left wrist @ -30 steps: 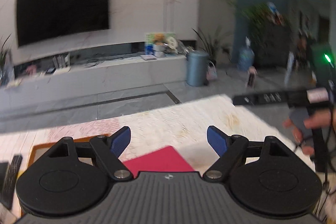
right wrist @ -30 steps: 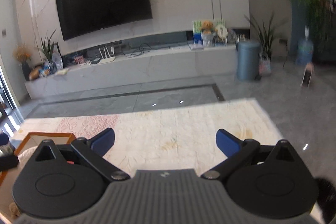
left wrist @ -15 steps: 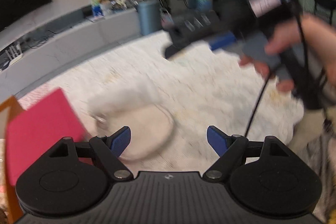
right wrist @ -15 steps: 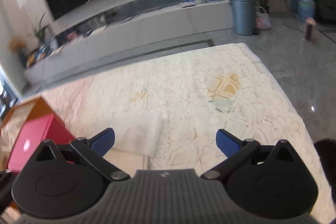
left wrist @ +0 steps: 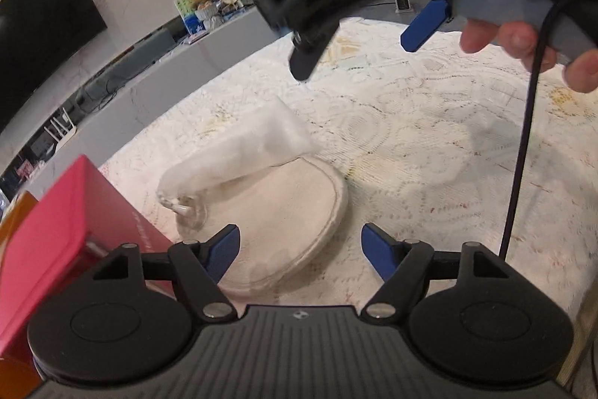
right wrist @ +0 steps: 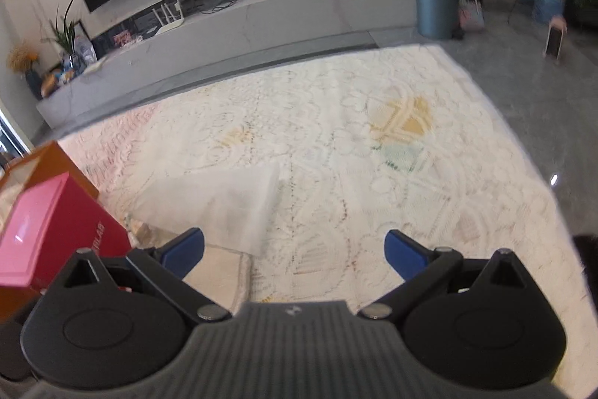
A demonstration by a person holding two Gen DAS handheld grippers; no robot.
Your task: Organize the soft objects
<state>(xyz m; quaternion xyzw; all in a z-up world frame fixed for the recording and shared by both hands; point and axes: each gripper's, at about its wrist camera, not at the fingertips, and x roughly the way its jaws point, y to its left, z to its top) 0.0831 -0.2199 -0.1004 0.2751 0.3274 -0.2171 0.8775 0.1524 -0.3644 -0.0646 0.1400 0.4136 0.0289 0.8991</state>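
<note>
A white folded cloth (left wrist: 243, 152) lies on the lace-covered table, partly over a round beige pad (left wrist: 284, 212); it also shows in the right wrist view (right wrist: 220, 200). My left gripper (left wrist: 301, 251) is open and empty, low over the near edge of the pad. My right gripper (right wrist: 293, 251) is open and empty, just right of the cloth; in the left wrist view it (left wrist: 357, 57) hangs above the table beyond the cloth, held by a hand.
A pink box (left wrist: 71, 223) stands left of the pad, with an orange-rimmed box (right wrist: 41, 159) behind it. The white lace tablecloth (right wrist: 373, 152) stretches right. A TV wall, low cabinet and blue bin (right wrist: 435, 0) lie beyond.
Both grippers tilted down toward the table and moved closer to the cloth and pad. The right gripper came in over the table above the cloth. Both stayed open.
</note>
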